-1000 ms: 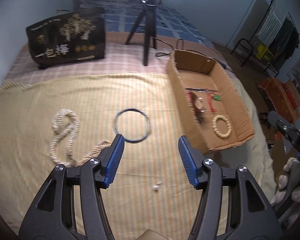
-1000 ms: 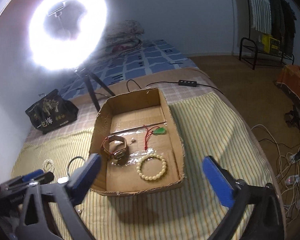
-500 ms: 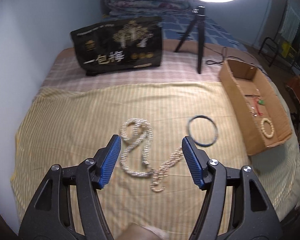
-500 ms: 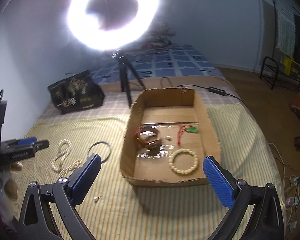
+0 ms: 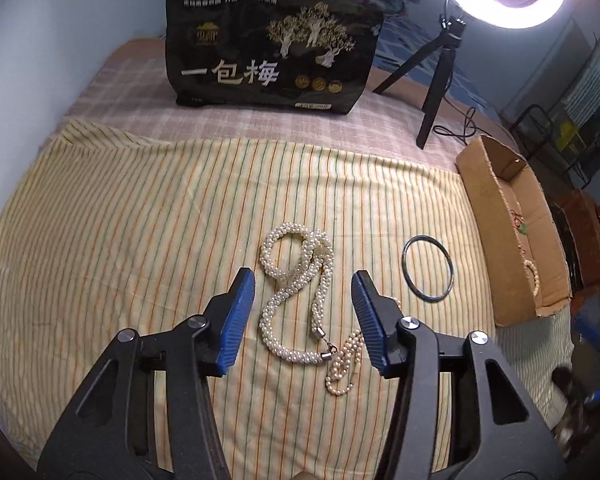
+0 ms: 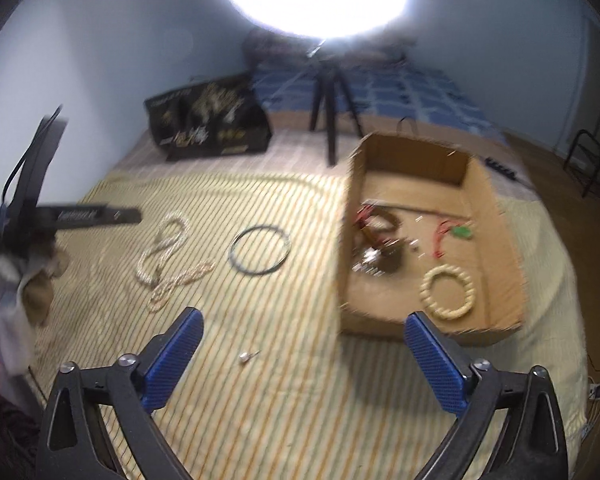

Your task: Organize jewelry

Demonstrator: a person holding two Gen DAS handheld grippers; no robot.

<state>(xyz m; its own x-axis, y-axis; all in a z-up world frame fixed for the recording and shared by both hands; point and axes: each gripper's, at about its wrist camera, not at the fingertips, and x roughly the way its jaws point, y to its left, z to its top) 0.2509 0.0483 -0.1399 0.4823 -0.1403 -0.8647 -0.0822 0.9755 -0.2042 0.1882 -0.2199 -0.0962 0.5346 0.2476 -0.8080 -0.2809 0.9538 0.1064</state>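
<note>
pearl necklace (image 5: 296, 292): white woven rope, looped flat on striped bed cover, clasp joining thinner pinkish strand | bangle (image 5: 429, 268): thin dark ring, flat, between necklace and box | cardboard box (image 6: 496, 224): open, holds cream bead bracelet (image 6: 447, 291), green pendant on red cord (image 6: 460, 232), blurred watch | small earring (image 6: 247, 356): loose on cover

Glossy pearl necklace (image 5: 296, 292); matt striped cloth (image 5: 140, 220); rough cardboard box (image 5: 496, 216).

Left wrist: low, close above white braided pearl necklace (image 5: 296, 292), facing black printed bag (image 5: 272, 48). Right wrist: higher, farther back, blurred, facing brown cardboard box (image 6: 496, 216). Shared: necklace, dark thin bangle (image 6: 259, 251), yellow striped bedspread (image 5: 140, 208).
</note>
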